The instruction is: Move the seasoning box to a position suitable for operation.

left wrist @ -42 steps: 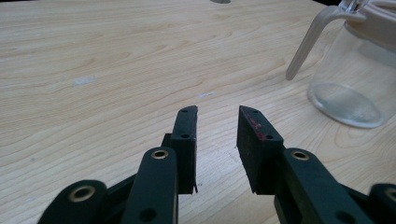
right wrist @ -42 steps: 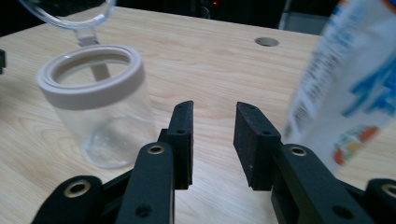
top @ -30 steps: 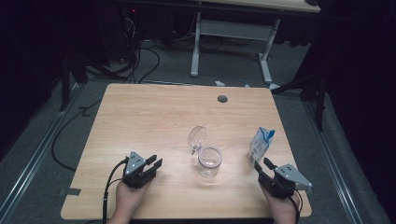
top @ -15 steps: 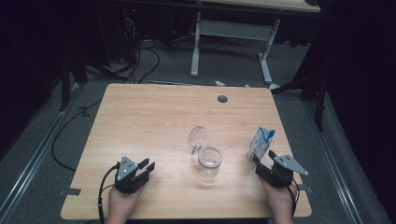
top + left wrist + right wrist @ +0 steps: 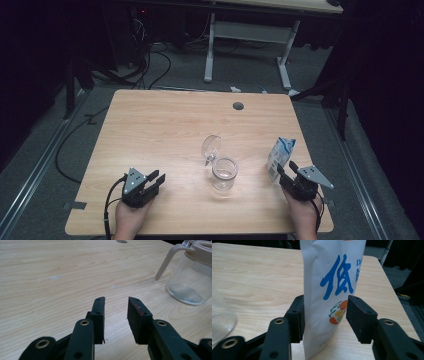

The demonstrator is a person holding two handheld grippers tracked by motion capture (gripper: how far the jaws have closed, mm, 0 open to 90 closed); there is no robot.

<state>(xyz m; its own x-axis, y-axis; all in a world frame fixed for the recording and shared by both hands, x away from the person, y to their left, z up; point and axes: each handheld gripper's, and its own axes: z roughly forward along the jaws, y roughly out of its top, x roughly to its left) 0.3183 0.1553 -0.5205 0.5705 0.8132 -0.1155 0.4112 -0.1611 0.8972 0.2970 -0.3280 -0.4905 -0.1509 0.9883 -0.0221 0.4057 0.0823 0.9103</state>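
Evenly lit from above on the counter (image 5: 165, 125) — dark all round. Soft, faint shadows. Close views slightly soft, blurred near the tongs — no glare.

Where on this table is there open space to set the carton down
The whole far half of the table up to the cable hole is bare, and so is the left side. It is crowded near the glass jar, carton and right hand-held gripper.

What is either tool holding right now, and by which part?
Nothing is gripped yet. The right tool, jaws just closing, straddles the lower part of the white carton with blue print, pads not pressing. The left tool is open over bare table.
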